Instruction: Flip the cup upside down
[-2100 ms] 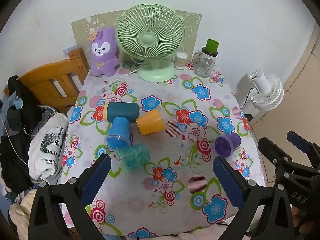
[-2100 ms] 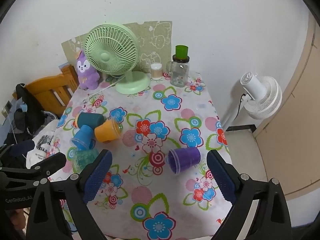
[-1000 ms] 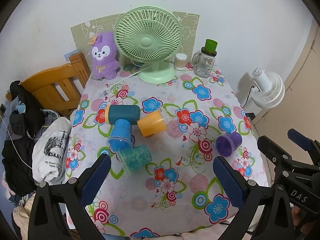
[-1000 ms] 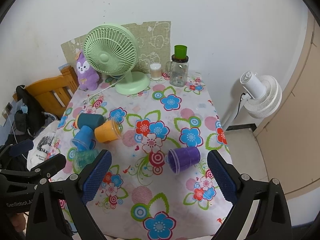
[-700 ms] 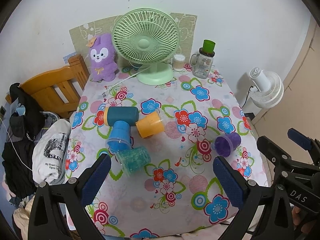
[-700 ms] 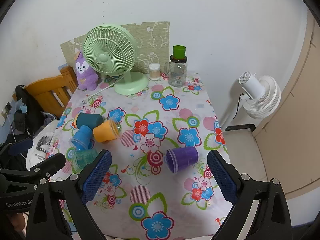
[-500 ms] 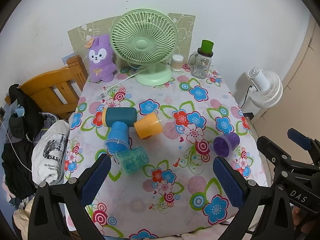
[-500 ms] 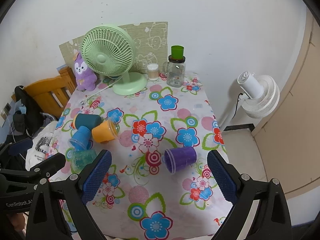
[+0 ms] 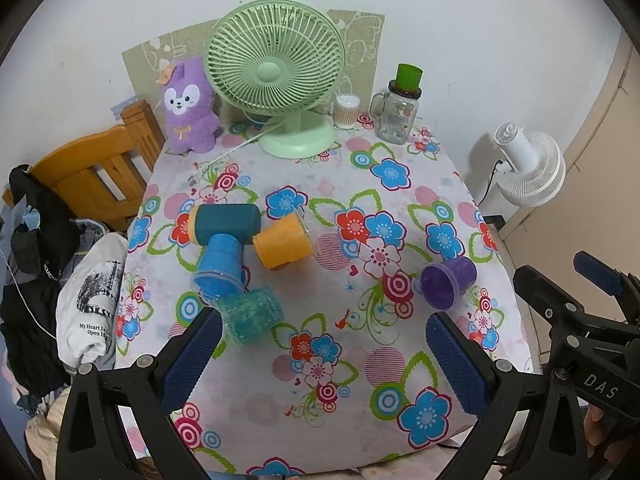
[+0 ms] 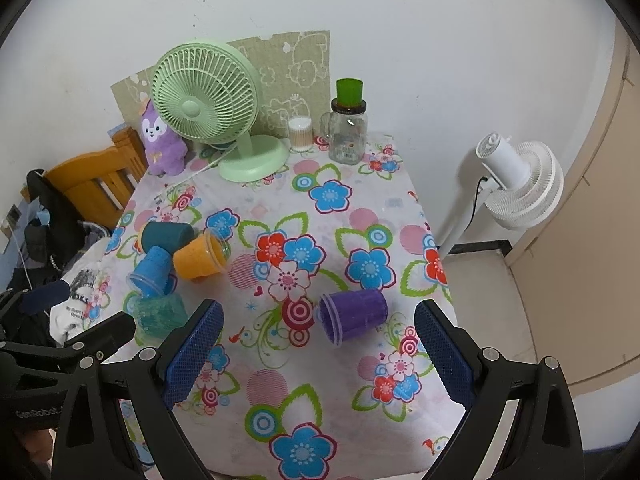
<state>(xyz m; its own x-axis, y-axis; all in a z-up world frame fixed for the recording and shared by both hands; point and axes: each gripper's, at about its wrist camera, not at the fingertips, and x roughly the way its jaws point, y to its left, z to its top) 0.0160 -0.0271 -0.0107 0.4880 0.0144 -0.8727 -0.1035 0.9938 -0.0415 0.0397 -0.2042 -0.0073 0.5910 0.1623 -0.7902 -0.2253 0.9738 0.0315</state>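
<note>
You are looking at a home room. The worktop (image 9: 440, 184) wears a flowered cloth and carries a green desk fan (image 9: 276, 76), a purple plush rabbit (image 9: 188, 108) and a glass mug jar (image 9: 398, 114). A wooden chair (image 9: 96, 176) draped with clothes (image 9: 36, 264) stands beside it; a white floor fan (image 10: 516, 180) stands against the wall.

Even, soft indoor light; faint shadows under the cups (image 9: 282, 242); sharp focus; fisheye bending and black vignette at the corners.
</note>
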